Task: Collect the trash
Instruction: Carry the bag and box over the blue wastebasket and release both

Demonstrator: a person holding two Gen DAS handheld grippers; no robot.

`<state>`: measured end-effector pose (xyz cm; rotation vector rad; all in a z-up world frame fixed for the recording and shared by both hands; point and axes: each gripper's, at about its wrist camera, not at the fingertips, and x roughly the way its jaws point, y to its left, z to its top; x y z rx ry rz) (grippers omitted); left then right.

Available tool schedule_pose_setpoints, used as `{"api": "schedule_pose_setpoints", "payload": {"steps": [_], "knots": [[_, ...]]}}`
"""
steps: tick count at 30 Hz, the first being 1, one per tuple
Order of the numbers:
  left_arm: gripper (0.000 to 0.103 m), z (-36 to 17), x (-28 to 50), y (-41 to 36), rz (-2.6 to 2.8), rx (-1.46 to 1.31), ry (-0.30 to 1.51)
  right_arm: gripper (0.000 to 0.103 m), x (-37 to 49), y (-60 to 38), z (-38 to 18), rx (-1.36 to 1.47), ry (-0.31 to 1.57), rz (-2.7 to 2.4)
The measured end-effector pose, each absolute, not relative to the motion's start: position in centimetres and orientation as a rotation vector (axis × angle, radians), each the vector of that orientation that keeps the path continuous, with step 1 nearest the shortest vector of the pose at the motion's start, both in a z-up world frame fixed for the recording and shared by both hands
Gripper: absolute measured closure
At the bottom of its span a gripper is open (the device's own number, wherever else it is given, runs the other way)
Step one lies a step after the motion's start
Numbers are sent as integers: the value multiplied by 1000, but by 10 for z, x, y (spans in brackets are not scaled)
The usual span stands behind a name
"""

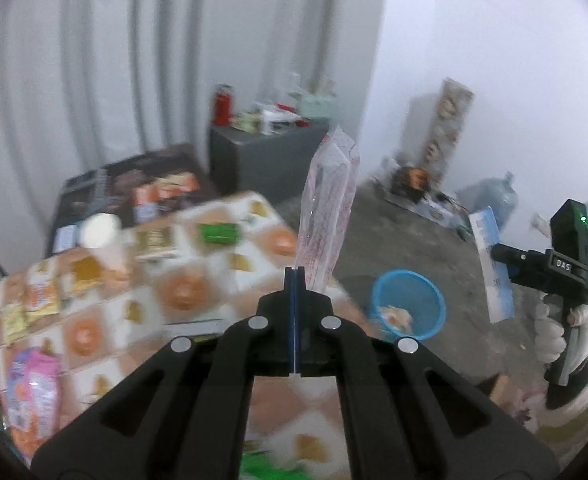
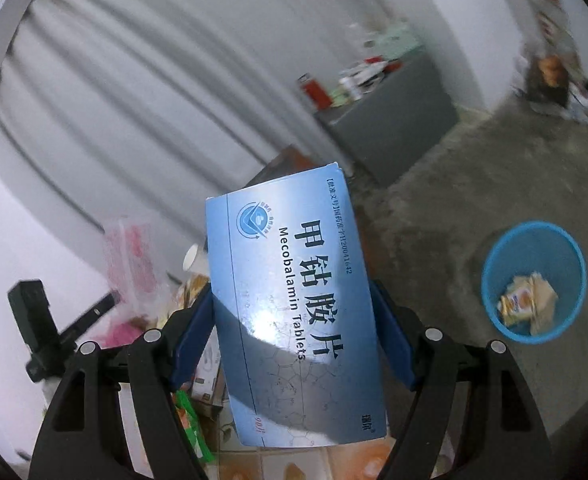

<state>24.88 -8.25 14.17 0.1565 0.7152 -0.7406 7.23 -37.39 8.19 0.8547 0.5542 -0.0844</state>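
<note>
My left gripper (image 1: 295,276) is shut on a clear plastic wrapper with red print (image 1: 325,200), which stands up from the fingertips over the table's right edge. My right gripper (image 2: 294,316) is shut on a blue medicine box (image 2: 294,300), its blue pads pressing both long sides. The left wrist view shows that box (image 1: 493,264) held at the far right in a white-gloved hand (image 1: 549,332). On the concrete floor stands a blue bin (image 1: 409,304) (image 2: 533,280) with some wrappers inside. The pink wrapper (image 2: 134,260) and left gripper body show blurred at left in the right wrist view.
A table with an orange-patterned cloth (image 1: 182,292) carries several snack packets, a green pack (image 1: 218,233) and a white cup (image 1: 100,230). A grey cabinet (image 1: 266,152) with a red can and clutter stands by the curtain. A water jug (image 1: 497,200) and boxes sit against the far wall.
</note>
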Motion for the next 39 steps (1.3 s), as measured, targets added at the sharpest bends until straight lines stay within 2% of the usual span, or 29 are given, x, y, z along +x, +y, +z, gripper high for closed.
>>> {"api": "schedule_pose_setpoints", "payload": {"steps": [8,15,24,31,32,33,34,35,39], "knots": [[103,111,220,-197,-873,218,818,30,7,-431,42,958,495,-156],[103,51,216,-300,-935,247,959,30,-27,-490,-7,1045,512,-273],[103,-56,234,-400,-967,293,1172,30,1,-547,-97,1144,692,-399],[103,-111,252,-458,-969,320,1246,28,58,-593,-154,1157,804,-454],[92,-120,257,-468,-966,324,1259,26,66,-601,-164,1149,821,-481],[68,-129,261,-475,-954,336,1265,21,70,-604,-170,1138,828,-507],[59,-138,262,-483,-935,352,1266,20,76,-610,-182,1114,843,-537],[54,-145,262,-489,-919,364,1259,19,81,-616,-194,1092,868,-568],[54,-162,261,-495,-886,346,1292,20,74,-616,-225,1070,921,-657]]}}
